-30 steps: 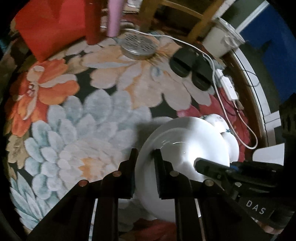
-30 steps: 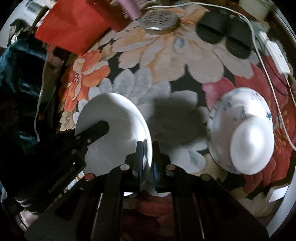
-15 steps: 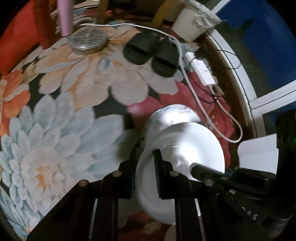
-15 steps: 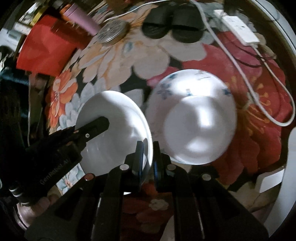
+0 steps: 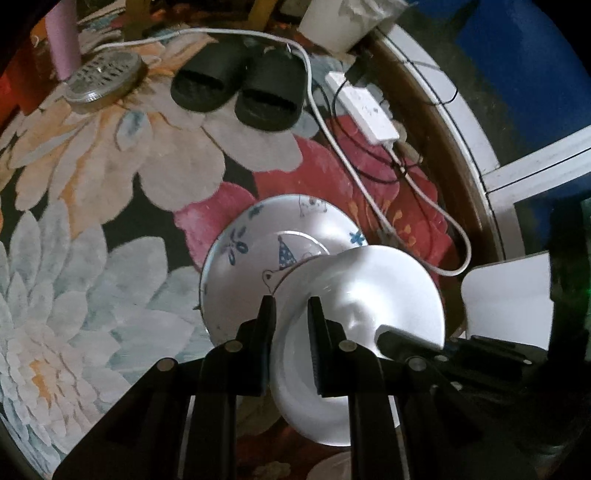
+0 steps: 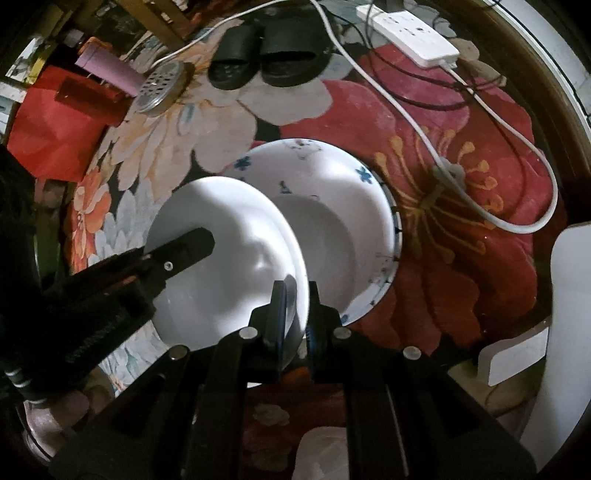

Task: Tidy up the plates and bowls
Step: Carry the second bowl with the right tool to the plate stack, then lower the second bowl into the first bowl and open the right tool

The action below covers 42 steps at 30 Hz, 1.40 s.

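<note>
Floral carpet (image 5: 92,258) covers the floor in both views, with a dim room edge and blue wall beyond.

Left wrist view: the left tongs (image 5: 290,314) are clamped on the rim of a plain white plate (image 5: 354,306), one finger on each face of the rim. The plate is tilted and held above a larger patterned bowl (image 5: 251,251), which rests on the carpet and shows blue drawings on its inner wall. The right tongs (image 5: 391,338) enter from the lower right and grip the plate's opposite rim. Behind the bowl lie black slippers (image 5: 240,88), a round metal lid (image 5: 103,77), a white cable (image 5: 369,192) and a power strip (image 5: 365,110). A white card (image 5: 506,295) stands at the right.

Right wrist view: the right tongs (image 6: 293,295) are clamped on the near rim of the plate (image 6: 229,236), fingers drawn close on either side of it. The left tongs (image 6: 192,243) hold the plate's far left rim. The plate overlaps the left part of the bowl (image 6: 332,206); whether the two touch cannot be told. The slippers (image 6: 273,62), lid (image 6: 159,88), power strip (image 6: 410,33) and cable (image 6: 424,136) lie beyond. A pink cylinder (image 6: 107,70) and a red item (image 6: 48,136) sit at the upper left.
</note>
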Motion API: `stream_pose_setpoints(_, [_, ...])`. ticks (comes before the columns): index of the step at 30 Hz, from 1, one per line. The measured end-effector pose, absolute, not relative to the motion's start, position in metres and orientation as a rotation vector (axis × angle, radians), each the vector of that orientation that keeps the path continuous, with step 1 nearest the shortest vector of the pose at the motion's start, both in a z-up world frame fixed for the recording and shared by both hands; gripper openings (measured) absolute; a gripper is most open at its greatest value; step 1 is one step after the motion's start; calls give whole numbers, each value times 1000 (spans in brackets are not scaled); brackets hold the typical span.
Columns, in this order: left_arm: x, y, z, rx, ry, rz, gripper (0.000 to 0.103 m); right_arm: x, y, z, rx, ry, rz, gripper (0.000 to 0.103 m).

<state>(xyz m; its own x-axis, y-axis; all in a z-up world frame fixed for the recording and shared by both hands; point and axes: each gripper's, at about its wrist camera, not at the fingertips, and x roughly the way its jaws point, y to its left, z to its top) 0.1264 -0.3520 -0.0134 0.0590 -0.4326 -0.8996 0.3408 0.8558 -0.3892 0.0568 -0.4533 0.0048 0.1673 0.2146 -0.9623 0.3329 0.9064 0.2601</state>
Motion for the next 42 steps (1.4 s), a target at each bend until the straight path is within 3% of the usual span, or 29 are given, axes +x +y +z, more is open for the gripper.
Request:
stream_pose_setpoints(22, [121, -373, -35, 8, 1411, -605, 19, 57, -463, -15, 412, 1431, -117, 11])
stream_pose_setpoints(26, [121, -374, -35, -14, 1432, -624, 36, 56, -463, -15, 427, 1429, -110, 13])
stream_pose_setpoints(34, [119, -373, -29, -31, 1423, -631, 52, 54, -471, -11, 481, 1409, -115, 12])
stream_pose_setpoints(38, [121, -371, -23, -34, 1395, -621, 68, 55, -475, -6, 481, 1393, -129, 14])
stream_pose_setpoints(41, [121, -368, -20, -34, 1379, -612, 70, 55, -476, -4, 492, 1391, -128, 14])
stream_pose_setpoints(42, [121, -368, -19, -29, 1375, -609, 79, 55, -476, -4, 492, 1389, -128, 14])
